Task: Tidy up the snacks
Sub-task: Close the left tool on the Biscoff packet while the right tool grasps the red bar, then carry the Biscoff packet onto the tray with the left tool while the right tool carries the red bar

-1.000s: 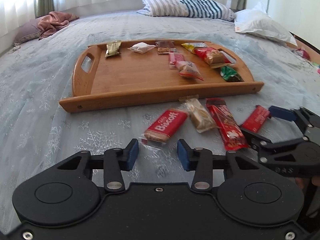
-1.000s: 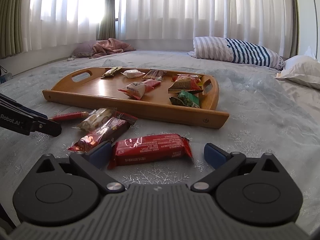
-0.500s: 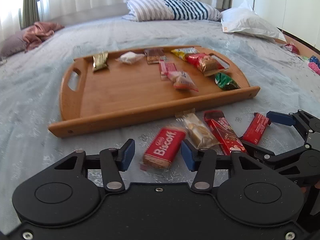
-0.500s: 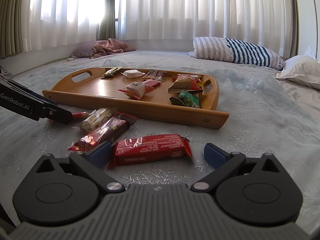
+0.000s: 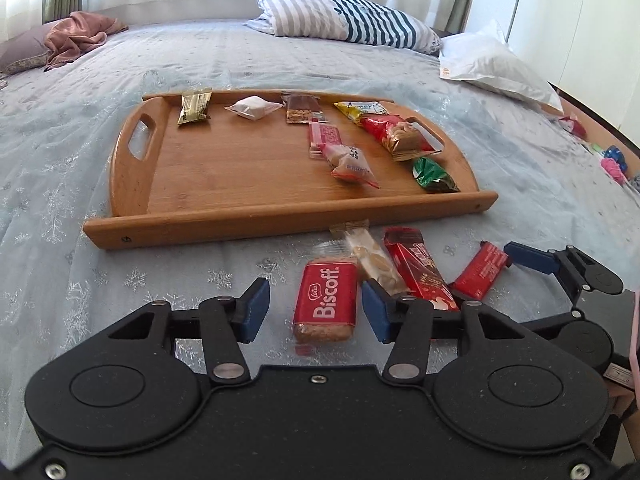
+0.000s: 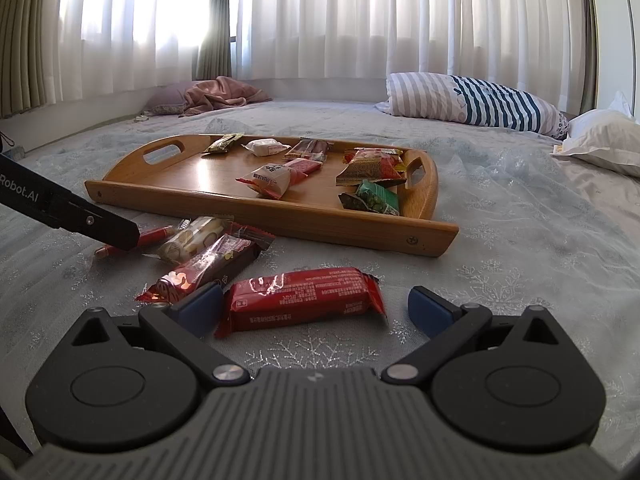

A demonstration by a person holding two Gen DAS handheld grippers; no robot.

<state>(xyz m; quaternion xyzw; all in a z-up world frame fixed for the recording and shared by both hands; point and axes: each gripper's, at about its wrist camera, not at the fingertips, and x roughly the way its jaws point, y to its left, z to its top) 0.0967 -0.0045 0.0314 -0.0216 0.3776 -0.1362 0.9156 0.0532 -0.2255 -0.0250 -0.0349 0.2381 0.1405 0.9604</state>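
A wooden tray [image 5: 224, 172] on the bed holds several snack packets; it also shows in the right wrist view [image 6: 188, 172]. In front of it lie a red Biscoff packet [image 5: 326, 298], a clear cookie packet [image 5: 372, 260], a dark red bar [image 5: 420, 268] and a red bar [image 5: 480, 274]. My left gripper [image 5: 314, 312] is open, its blue pads on either side of the Biscoff packet, not touching it. My right gripper [image 6: 314, 310] is open around the red bar [image 6: 302, 298], which lies on the bedspread between the pads.
A striped pillow [image 5: 348, 18] and a white pillow [image 5: 496, 64] lie at the far end of the bed. A pink cloth [image 5: 76, 36] sits at the far left. The left gripper's arm [image 6: 68, 210] crosses the right view's left side.
My left gripper moved forward and right until the Biscoff packet came between its pads. The right gripper has stayed still around the red bar.
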